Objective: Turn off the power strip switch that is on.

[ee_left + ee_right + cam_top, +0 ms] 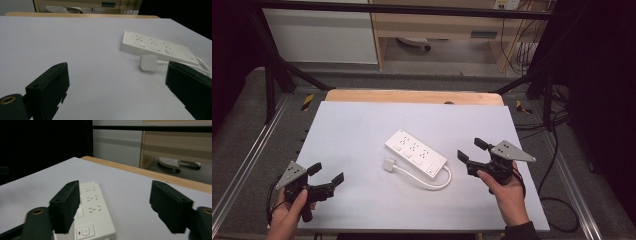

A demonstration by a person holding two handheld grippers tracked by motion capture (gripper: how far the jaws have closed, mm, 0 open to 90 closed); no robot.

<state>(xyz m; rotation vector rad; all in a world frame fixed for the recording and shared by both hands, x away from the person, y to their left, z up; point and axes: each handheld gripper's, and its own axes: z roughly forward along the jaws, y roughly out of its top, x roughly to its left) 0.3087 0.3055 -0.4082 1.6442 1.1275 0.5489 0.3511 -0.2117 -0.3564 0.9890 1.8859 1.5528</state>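
A white power strip lay flat near the middle of a white counter, set on a diagonal in the high view, one end pointing up and to the left, the other down and to the right. It carried three sets of sockets in a row along its top, and at the lower right end a switch panel with a small red mark, seen close up in the right gripper view. A white cable left that end, curled round in a loop toward the person and ran back to a square white plug, which rested on the counter just beside the strip's long near edge.

The person's left hand held the left gripper low over the near left part of the counter, well apart from the strip. Its jaws stood wide apart with nothing between them. In the left gripper view, the strip and the plug lay beyond the jaws, toward the right.

The right hand held the right gripper at the right side of the counter, near the strip's switch end but not touching it. Its jaws were apart and gripped nothing. In the right gripper view, the strip lay below and beyond the left jaw, which covered part of its edge.

A strip of bare wood showed along the counter's far edge.
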